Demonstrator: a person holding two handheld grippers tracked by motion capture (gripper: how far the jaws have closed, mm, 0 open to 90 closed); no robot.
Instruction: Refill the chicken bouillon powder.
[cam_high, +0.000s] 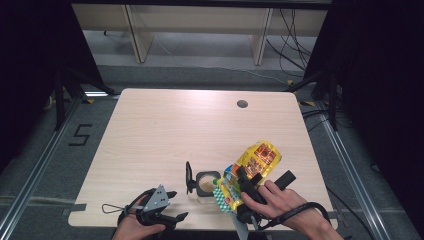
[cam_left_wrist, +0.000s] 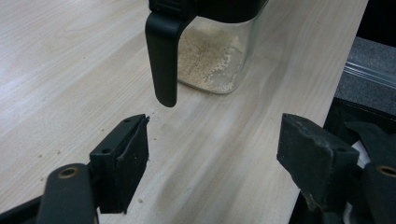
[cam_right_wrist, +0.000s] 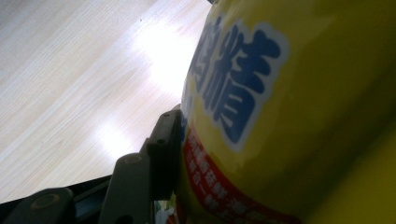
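A yellow printed bag is held tilted over a clear jar near the table's front edge, its lower end by the jar's mouth. My right gripper is shut on the bag; in the right gripper view the left jaw presses against the yellow bag. The jar has a black rim and a black handle, and pale grains lie in its bottom. My left gripper rests at the front left of the jar, open, with bare table between its black pads.
The wooden table has a round cable hole at the back right. Its front edge runs close by both hands. Dark floor and rails lie on either side.
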